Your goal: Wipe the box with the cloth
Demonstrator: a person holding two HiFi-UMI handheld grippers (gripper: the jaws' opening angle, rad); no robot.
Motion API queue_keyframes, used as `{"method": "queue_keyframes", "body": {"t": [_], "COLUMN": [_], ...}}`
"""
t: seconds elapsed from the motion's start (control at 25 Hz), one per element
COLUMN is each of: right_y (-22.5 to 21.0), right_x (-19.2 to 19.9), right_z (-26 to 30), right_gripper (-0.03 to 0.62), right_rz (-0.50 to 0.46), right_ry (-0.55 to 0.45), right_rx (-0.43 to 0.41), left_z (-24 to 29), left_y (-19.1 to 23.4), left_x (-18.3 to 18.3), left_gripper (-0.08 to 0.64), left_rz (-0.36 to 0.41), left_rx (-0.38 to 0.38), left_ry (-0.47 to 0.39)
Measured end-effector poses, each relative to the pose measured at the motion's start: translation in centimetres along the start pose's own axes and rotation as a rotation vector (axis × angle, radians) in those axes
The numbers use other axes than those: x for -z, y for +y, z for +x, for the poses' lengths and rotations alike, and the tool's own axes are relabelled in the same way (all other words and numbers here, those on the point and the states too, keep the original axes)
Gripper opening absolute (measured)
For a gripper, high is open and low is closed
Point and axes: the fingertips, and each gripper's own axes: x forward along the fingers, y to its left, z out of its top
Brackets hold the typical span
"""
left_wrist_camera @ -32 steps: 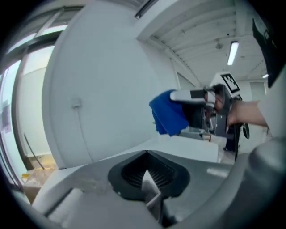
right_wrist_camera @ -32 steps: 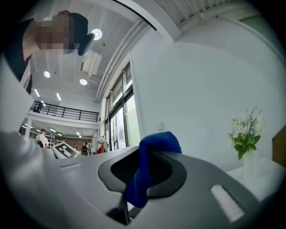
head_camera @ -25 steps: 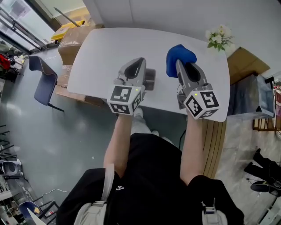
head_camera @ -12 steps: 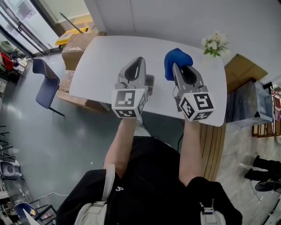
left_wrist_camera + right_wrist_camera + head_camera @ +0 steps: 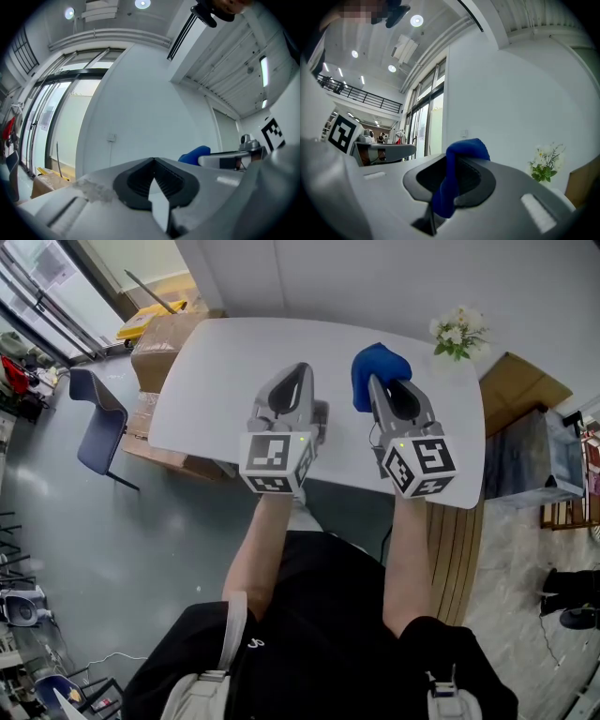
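My right gripper [image 5: 374, 382] was clamped on the blue cloth [image 5: 382, 363] above the white table [image 5: 216, 352]. My left gripper [image 5: 301, 369] was closed, tips together, empty, the grey box [image 5: 322, 415] just beside it.

White flowers [image 5: 459, 331] sit at the table's [image 5: 216, 362] far corner (blue chair [image 5: 98, 432] nearby).

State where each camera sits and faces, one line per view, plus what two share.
Head view: on the person's head, steeply down at the table; forearms, torso, left gripper, right gripper show.
Left gripper view: rides that gripper, aimed up at wall and ceiling; shut jaws show.
Right gripper view: rides that gripper, facing wall and windows; jaws pinch the blue cloth.
Shared: all three show the blue cloth.
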Motion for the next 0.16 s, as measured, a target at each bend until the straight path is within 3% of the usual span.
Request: {"method": "queue_keyframes", "body": {"t": [0.16], "right_y": [-0.29], "right_x": [-0.01], "right_z": [0.44], "right_gripper": [0.048], "right_rz": [-0.003], "right_ry": [0.000], "right_rx": [-0.001], "left_z": [0.53], "left_y": [0.07], "left_x": [-0.05], "left_gripper": [0.000], "left_rz": [-0.001], "left_rx": [0.006], "left_ry": [-0.003]}}
